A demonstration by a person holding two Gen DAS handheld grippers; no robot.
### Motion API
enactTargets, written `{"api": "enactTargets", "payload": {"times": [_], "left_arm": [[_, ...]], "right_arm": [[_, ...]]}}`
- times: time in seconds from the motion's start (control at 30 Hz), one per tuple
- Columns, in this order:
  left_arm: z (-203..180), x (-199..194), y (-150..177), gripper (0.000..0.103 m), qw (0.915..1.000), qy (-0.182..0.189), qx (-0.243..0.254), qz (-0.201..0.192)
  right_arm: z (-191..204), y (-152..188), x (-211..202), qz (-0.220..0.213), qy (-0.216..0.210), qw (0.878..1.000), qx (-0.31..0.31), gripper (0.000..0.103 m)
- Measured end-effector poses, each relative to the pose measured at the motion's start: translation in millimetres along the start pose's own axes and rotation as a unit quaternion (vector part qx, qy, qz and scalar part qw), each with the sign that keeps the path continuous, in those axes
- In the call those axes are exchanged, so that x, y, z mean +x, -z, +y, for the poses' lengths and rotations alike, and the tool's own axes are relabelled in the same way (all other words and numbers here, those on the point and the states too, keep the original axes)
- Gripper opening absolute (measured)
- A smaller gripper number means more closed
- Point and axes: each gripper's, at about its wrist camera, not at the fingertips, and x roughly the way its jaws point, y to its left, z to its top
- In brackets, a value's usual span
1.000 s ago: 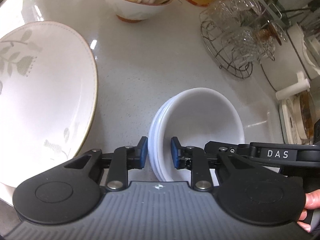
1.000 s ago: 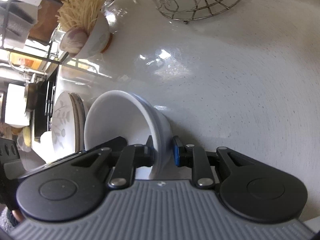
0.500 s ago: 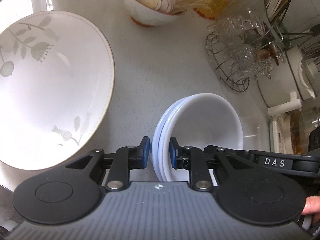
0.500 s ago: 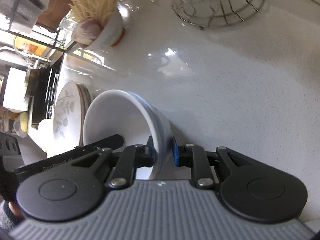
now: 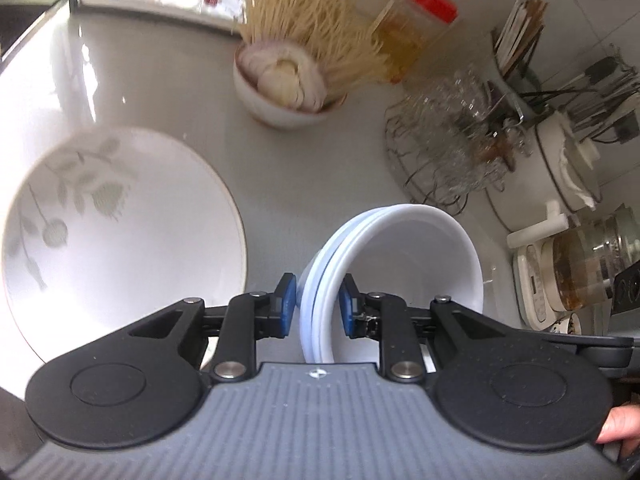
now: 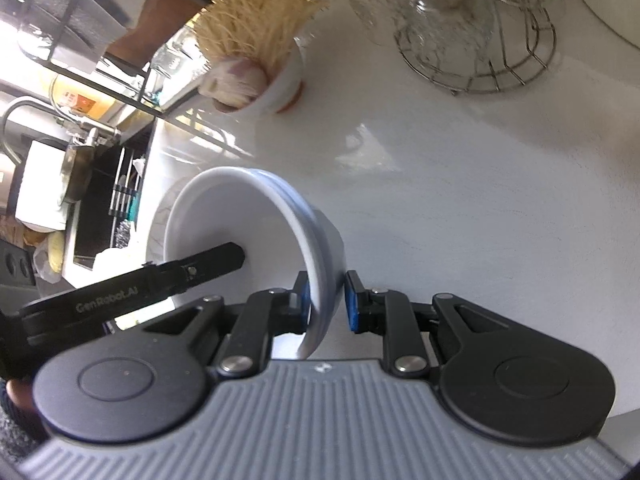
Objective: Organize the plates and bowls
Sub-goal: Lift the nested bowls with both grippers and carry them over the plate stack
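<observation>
Both grippers clamp the same stack of white bowls, one on each side of the rim. Left gripper: pads nearly closed, pinching the rim of what looks like three nested bowls. Right gripper: same narrow gap, pinching the opposite rim; the left gripper's finger shows inside the bowl to its left.

The stack hangs tilted, clear of the desk, directly ahead of both grippers. The patterned plate sits ahead-left of the left gripper.

Handling, my read:
- Glazed ceramic: stiff, brittle, slick.
- A nested stack is heavy for a rim pinch and can shift.
- Hold at the rims, opposed, and keep it level.
- The glass rack and garlic bowl lie further ahead; keep clear.
</observation>
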Motion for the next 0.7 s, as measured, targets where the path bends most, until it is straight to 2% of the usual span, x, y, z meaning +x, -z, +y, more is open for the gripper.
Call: {"api": "enactTargets", "payload": {"times": [0.33,0.7], "left_arm": [[20.5,-31.2,-9.3,0.026,0.9996,-0.001,0.006,-0.028],[61.6,-49.4,-14.9,0.026,0.9984,-0.007,-0.023,-0.052]], "right_arm": [[42.5,-4.2,-0.6,-0.028,-0.001,0.999,-0.031,0.021],[85.8,-3.1,23.6,-0.016,0.001,0.997,-0.069,0.023]]}}
